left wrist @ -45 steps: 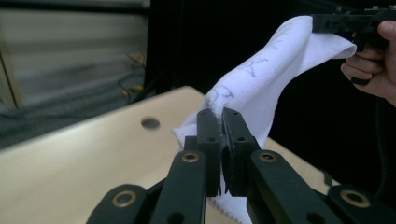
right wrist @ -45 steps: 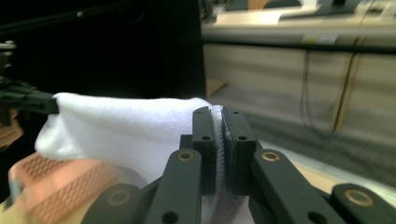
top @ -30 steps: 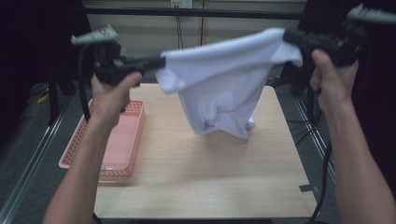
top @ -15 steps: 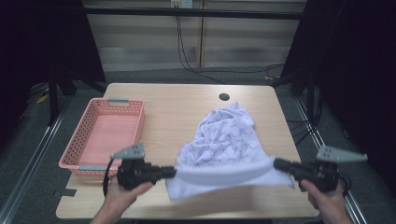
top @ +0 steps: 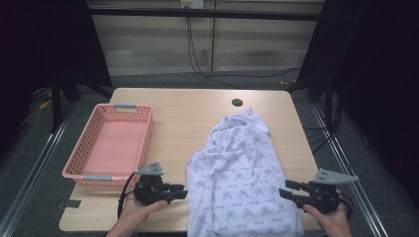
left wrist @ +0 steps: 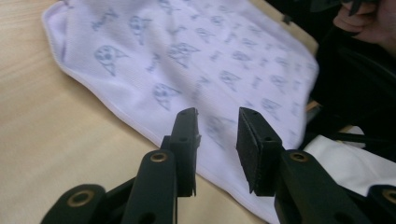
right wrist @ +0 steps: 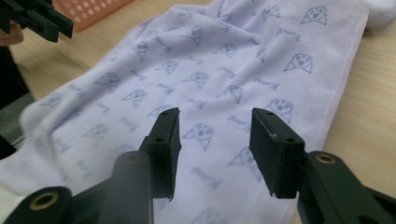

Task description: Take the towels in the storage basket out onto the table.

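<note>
Both grippers, left point(top: 179, 191) and right point(top: 286, 189), have just been opening and stand empty beside the white cotton cloth with blue printed faces point(top: 242, 173). It lies rumpled on the pale wooden table point(top: 188, 113), its near edge overhanging; it might slide off.

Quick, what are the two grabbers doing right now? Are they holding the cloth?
Left gripper: open, just let go of the cloth.
Right gripper: open, jaws just opened, holding nothing.
</note>
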{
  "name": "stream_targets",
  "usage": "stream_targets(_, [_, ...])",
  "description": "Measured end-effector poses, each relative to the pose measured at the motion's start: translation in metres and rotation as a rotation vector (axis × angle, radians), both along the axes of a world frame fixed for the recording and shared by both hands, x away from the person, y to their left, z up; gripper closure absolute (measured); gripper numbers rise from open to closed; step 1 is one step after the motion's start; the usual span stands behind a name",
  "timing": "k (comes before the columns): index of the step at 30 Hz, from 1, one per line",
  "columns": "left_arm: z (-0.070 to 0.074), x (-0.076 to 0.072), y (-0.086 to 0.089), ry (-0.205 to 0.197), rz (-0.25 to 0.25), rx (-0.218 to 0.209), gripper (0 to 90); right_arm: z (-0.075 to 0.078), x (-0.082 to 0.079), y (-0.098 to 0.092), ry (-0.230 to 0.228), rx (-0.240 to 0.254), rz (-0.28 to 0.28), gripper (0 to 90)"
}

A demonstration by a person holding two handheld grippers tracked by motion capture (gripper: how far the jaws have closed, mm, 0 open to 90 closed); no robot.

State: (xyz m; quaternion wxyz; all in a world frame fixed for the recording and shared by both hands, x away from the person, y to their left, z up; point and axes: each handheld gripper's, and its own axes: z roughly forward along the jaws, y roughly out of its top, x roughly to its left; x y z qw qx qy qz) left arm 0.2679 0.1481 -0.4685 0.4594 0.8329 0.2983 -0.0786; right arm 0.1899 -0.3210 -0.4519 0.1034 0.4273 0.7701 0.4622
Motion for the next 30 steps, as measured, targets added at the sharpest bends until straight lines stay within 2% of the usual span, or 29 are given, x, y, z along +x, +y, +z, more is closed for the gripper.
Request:
stream_targets(2, [-0.006, 0.008, -0.012, -0.006, -0.017, 0.031, 69.9, -0.006, 0.018, 0.004, 0.005, -0.009, 0.009, 53.3])
stream_targets(3, [-0.010, 0.012, -0.021, -0.017, -0.029, 0.064, 69.9, -0.007, 0.024, 0.005, 0.008, -0.009, 0.014, 53.3])
stream_targets(4, [-0.012, 0.015, -0.025, -0.010, -0.031, 0.070, 70.3, -0.011, 0.034, 0.007, 0.014, -0.025, 0.024, 53.2])
stream_targets(5, [-0.017, 0.018, -0.032, -0.008, -0.032, 0.097, 70.4, -0.012, 0.040, 0.008, 0.016, -0.051, 0.020, 53.2])
stream_targets(8, [-0.026, 0.022, -0.041, -0.030, -0.029, 0.147, 67.7, -0.024, 0.063, 0.013, 0.028, -0.091, 0.017, 53.1])
stream_targets(11, [-0.029, 0.022, -0.042, -0.021, -0.025, 0.139, 59.8, -0.032, 0.074, 0.021, 0.046, -0.128, 0.050, 51.8])
stream_targets(13, [-0.030, 0.020, -0.042, -0.032, -0.027, 0.136, 56.0, -0.040, 0.080, 0.026, 0.064, -0.172, 0.060, 49.7])
stream_targets(16, [-0.030, 0.015, -0.045, -0.082, -0.022, 0.163, 55.7, -0.047, 0.081, 0.028, 0.074, -0.227, 0.055, 48.6])
stream_targets(17, [-0.029, 0.013, -0.046, -0.106, -0.027, 0.184, 59.8, -0.048, 0.081, 0.028, 0.066, -0.225, 0.061, 48.6])
stream_targets(18, [-0.029, 0.010, -0.048, -0.149, -0.021, 0.218, 65.9, -0.048, 0.080, 0.029, 0.059, -0.242, 0.060, 48.9])
stream_targets(19, [-0.028, 0.007, -0.049, -0.172, -0.015, 0.240, 69.9, -0.048, 0.077, 0.032, 0.047, -0.271, 0.056, 50.5])
stream_targets(20, [-0.028, 0.006, -0.049, -0.195, -0.013, 0.261, 74.8, -0.047, 0.074, 0.035, 0.028, -0.300, 0.076, 60.2])
stream_targets(21, [-0.027, 0.004, -0.049, -0.215, -0.014, 0.278, 80.1, -0.046, 0.072, 0.036, 0.032, -0.297, 0.075, 64.6])
stream_targets(22, [-0.027, 0.004, -0.048, -0.216, -0.015, 0.282, 82.8, -0.046, 0.071, 0.036, 0.034, -0.297, 0.077, 72.4])
stream_targets(24, [-0.027, 0.005, -0.045, -0.206, -0.005, 0.282, 87.2, -0.044, 0.063, 0.035, 0.066, -0.288, 0.093, 83.7])
stream_targets(26, [-0.025, 0.008, -0.038, -0.201, 0.010, 0.302, 87.6, -0.042, 0.054, 0.033, 0.092, -0.278, 0.111, 85.2])
stream_targets(27, [-0.026, 0.007, -0.035, -0.216, 0.028, 0.302, 87.6, -0.042, 0.051, 0.033, 0.107, -0.270, 0.119, 85.6])
stream_targets(28, [-0.025, 0.008, -0.030, -0.218, 0.015, 0.307, 87.8, -0.040, 0.046, 0.032, 0.131, -0.267, 0.129, 86.2])
stream_targets(29, [-0.026, 0.008, -0.028, -0.211, 0.020, 0.294, 87.8, -0.040, 0.039, 0.032, 0.149, -0.258, 0.146, 86.4])
stream_targets(30, [-0.026, 0.009, -0.025, -0.197, 0.012, 0.296, 88.1, -0.040, 0.034, 0.032, 0.151, -0.248, 0.165, 86.7])
